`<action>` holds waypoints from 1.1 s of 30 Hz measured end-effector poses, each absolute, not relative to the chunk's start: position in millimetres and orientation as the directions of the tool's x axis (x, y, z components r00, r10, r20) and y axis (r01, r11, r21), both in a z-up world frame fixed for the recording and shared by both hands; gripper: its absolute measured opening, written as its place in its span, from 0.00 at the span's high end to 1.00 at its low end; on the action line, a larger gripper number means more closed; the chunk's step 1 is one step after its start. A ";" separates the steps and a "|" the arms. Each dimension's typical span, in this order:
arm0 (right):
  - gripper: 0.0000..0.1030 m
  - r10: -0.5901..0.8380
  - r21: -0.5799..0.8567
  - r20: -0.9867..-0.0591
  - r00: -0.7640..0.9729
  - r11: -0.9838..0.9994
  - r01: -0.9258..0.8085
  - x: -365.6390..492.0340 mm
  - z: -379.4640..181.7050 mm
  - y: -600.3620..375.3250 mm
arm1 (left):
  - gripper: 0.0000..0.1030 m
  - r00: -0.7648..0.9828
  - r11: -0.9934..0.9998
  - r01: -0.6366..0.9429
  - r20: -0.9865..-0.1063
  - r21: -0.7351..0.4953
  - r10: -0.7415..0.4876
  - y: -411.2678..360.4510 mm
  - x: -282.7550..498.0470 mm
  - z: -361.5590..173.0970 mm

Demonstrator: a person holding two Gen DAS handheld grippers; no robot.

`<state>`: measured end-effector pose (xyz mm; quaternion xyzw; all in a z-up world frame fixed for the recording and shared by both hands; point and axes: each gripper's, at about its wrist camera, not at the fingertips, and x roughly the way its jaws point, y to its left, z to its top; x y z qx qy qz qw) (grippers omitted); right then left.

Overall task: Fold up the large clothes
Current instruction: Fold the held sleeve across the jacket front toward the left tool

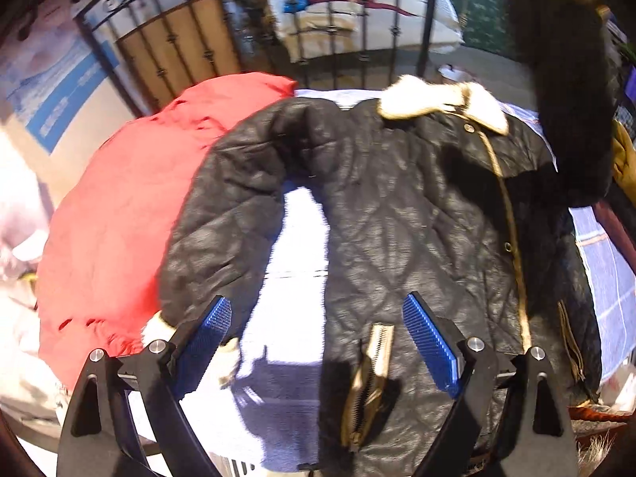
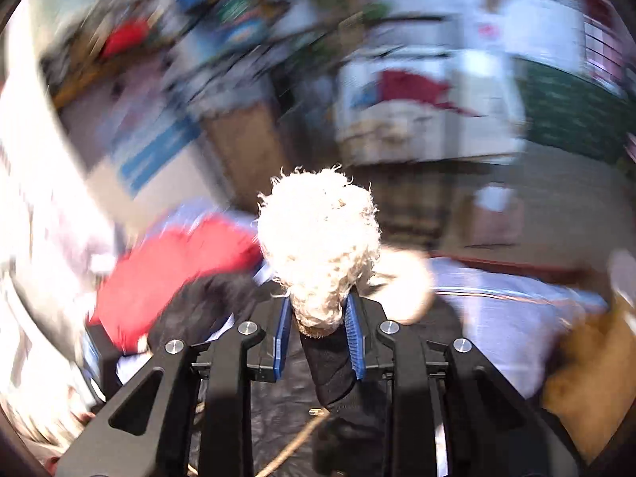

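A black quilted jacket point(image 1: 397, 214) with a cream fur collar point(image 1: 441, 103) lies front-up on a blue checked cloth point(image 1: 294, 238). Its left sleeve point(image 1: 222, 214) curves down toward a fur cuff point(image 1: 159, 328). My left gripper point(image 1: 318, 330) is open and empty above the jacket's lower hem, near a zip pocket point(image 1: 369, 381). The right sleeve point(image 1: 564, 91) hangs lifted at the upper right. In the right wrist view my right gripper point(image 2: 318, 318) is shut on that sleeve's fur cuff point(image 2: 318, 246) and holds it high; the view is blurred.
A red garment point(image 1: 119, 230) lies beside the jacket on the left. A black metal railing point(image 1: 278, 39) stands behind the table. White fabric point(image 1: 16, 238) sits at the far left and a brown item point(image 1: 624, 167) at the right edge.
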<state>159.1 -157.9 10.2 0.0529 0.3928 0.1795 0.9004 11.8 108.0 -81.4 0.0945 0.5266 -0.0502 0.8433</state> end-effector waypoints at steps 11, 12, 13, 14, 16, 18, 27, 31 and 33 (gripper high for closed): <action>0.42 0.338 0.227 -0.897 0.286 0.906 -0.357 181.0 -167.0 -13.8 | 0.16 0.398 0.987 0.126 -0.916 0.098 0.040 138.6 -2.6 -95.3; 0.31 0.363 0.254 -0.886 0.289 0.901 -0.352 177.7 -163.4 -17.9 | 0.16 0.401 0.986 0.134 -0.915 0.097 0.035 136.5 -0.5 -95.5; 0.24 0.379 0.271 -0.875 0.300 0.899 -0.344 174.2 -157.9 -25.8 | 0.16 0.403 0.985 0.145 -0.915 0.094 0.028 133.3 3.0 -95.8; 0.20 0.382 0.275 -0.868 0.318 0.902 -0.333 169.1 -149.6 -34.3 | 0.16 0.405 0.983 0.162 -0.914 0.092 0.019 128.2 9.9 -96.1; 0.20 0.373 0.276 -0.855 0.361 0.915 -0.294 162.3 -132.5 -59.2 | 0.16 0.409 0.978 0.189 -0.913 0.086 0.001 118.2 21.9 -95.5; 0.19 0.321 0.254 -0.863 0.389 0.943 -0.213 162.8 -126.9 -87.4 | 0.16 0.423 0.970 0.230 -0.906 0.080 -0.025 104.9 41.0 -95.1; 0.19 0.272 0.389 -0.894 0.357 0.867 0.311 136.8 -171.9 -257.8 | 0.19 0.297 0.971 0.235 -0.954 0.034 -0.039 62.4 140.1 -153.4; 0.19 0.202 0.317 -0.922 0.330 0.883 0.347 133.0 -179.8 -277.7 | 0.64 0.235 0.950 0.310 -0.970 0.016 -0.061 35.1 144.8 -180.8; 0.19 0.196 0.302 -0.927 0.319 0.895 0.329 133.0 -183.2 -277.8 | 0.73 0.263 0.926 0.372 -0.964 0.067 -0.036 18.7 141.1 -178.4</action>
